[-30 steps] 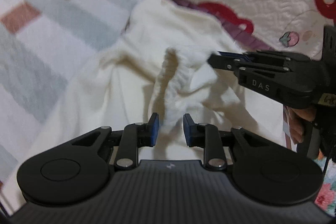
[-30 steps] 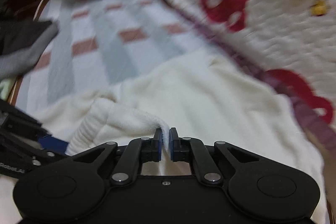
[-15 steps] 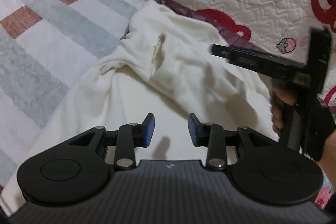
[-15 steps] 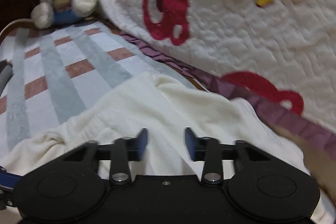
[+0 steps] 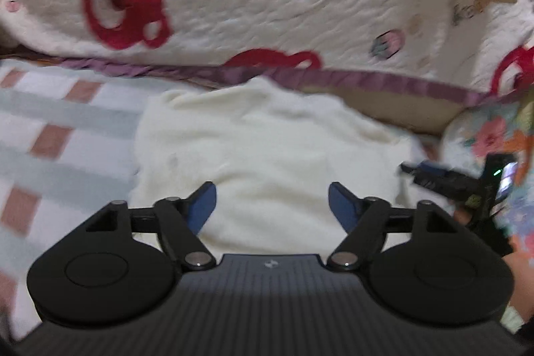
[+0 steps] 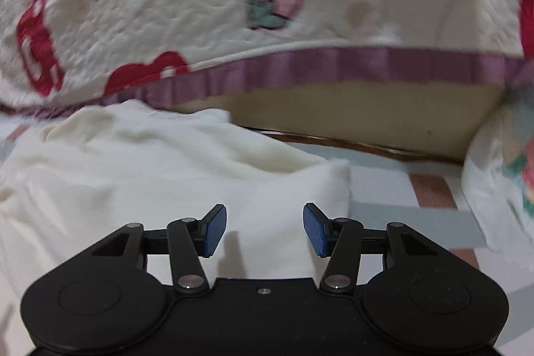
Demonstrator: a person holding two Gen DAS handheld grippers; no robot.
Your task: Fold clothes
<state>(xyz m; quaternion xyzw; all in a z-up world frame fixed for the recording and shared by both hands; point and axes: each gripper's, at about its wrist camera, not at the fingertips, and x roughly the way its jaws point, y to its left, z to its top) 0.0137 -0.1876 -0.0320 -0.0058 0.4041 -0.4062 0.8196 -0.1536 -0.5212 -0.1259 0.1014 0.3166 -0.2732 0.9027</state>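
Cream fleece makes up the garment (image 5: 267,149), which lies loosely folded on the bed over a checked sheet (image 5: 50,135) of pale grey, white and rust squares. In the left wrist view it fills the middle of the frame, its far edge close against a quilt (image 5: 233,5) printed with red bears and trimmed with a purple band. In the right wrist view the garment (image 6: 150,175) spreads from the left to the centre, one blunt corner ending just short of a grey stripe of the sheet (image 6: 410,219).

Both grippers hang above the cloth with nothing between their blue pads. The left gripper (image 5: 272,206) has its jaws well apart and opening wider, the fleece visible below the gap. The right gripper (image 6: 265,231) is likewise spread and opening, over the garment's right end and clear of it. It also shows at the right edge of the left wrist view (image 5: 430,175), blurred, near the garment's right side and held by a hand (image 5: 467,219) of which little can be seen.

A floral pillow (image 5: 490,135) sits at the far right, beside the quilt's edge. Beneath the quilt a tan panel (image 6: 367,119) shows.
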